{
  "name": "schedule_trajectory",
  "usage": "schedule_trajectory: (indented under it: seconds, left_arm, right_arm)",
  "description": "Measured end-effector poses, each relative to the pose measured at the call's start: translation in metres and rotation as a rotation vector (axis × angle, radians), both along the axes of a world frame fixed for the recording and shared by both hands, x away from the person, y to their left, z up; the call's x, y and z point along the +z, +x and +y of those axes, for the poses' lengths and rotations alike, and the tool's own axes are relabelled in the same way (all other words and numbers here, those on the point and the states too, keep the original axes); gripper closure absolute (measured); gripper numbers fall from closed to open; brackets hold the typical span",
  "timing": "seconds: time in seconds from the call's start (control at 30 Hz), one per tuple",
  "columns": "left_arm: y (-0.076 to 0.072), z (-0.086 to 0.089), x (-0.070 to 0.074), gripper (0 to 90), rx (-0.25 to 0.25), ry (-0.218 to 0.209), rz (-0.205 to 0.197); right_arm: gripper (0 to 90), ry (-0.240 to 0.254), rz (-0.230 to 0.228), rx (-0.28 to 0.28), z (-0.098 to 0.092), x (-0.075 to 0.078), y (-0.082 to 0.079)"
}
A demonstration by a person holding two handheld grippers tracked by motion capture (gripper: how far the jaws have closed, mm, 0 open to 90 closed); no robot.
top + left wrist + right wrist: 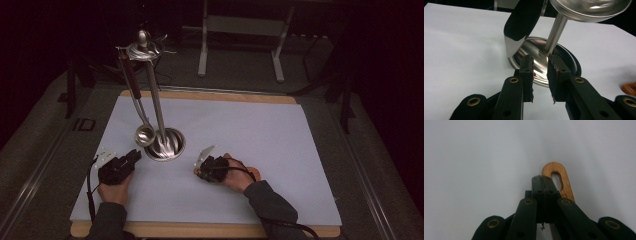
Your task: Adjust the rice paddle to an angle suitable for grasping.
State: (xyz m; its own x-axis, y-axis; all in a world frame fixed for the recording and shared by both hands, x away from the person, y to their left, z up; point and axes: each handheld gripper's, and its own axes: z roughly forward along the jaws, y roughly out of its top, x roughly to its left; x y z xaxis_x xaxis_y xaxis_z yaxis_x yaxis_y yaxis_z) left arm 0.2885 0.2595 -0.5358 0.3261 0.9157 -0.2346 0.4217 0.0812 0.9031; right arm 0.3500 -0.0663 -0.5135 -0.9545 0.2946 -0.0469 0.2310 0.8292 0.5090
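Trouble looked likeliest around the metal stand (159, 112), a tall thin post rising from a shallow round base (173, 150) left of centre in the high view, with a ladle (145, 135) hanging low against it. The left gripper (134, 156) sat just beside that base, its jaws partly apart and clamped on nothing. Any nudge from them could, by the look of it, rock the top-heavy stand or set the ladle swinging. Lower centre in the frame, the right gripper (199, 169) lay low over a wooden utensil handle (254, 173) that rested flat on the white table (260, 125). Its jaws were pressed together with nothing seen between them. With the handle lying flush on the smooth sheet, closed jaws seemed more likely to push or skid it than to lift it.

The left gripper view put the left gripper (541, 60) right at the rim of the base (571, 62), tips reaching over its edge yet apparently short of the post. That closeness was hard to judge from above. The right gripper view showed the slotted end of the wooden utensil handle (566, 185) poking out just beyond and beside the right gripper (543, 178), a detail hidden under the hand in the high view. Only from above could the stand's full height and its hooks be read.
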Motion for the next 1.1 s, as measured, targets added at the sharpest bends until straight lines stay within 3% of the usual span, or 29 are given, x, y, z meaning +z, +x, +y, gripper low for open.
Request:
schedule_trajectory:
  seconds: [0.13,0.3,0.43,0.53,0.63,1.1]
  left_arm:
    - [0.0,0.0,0.0,74.9,0.0,-0.002,0.0]
    - [0.0,0.0,0.0,74.9,-0.001,-0.004,0.001]
    - [0.0,0.0,0.0,74.9,-0.002,-0.003,0.003]
    - [0.0,0.0,0.0,74.9,-0.002,-0.001,0.004]
    - [0.001,0.0,0.0,74.9,-0.001,-0.003,0.005]
    - [0.001,0.0,0.0,74.8,-0.004,-0.005,0.008]
  right_arm:
    - [90.0,-0.002,0.011,-0.118,-0.011,0.001,0.028]
    - [89.6,-0.037,0.009,-0.193,-0.021,0.005,0.043]
    - [74.4,-0.042,0.013,-0.256,-0.033,0.018,0.05]
    - [65.5,-0.112,0.003,-0.255,-0.036,0.021,0.051]
    - [60.7,-0.162,0.058,-0.245,-0.036,0.019,0.053]
    - [63.0,-0.299,0.18,-0.232,-0.031,0.015,0.068]
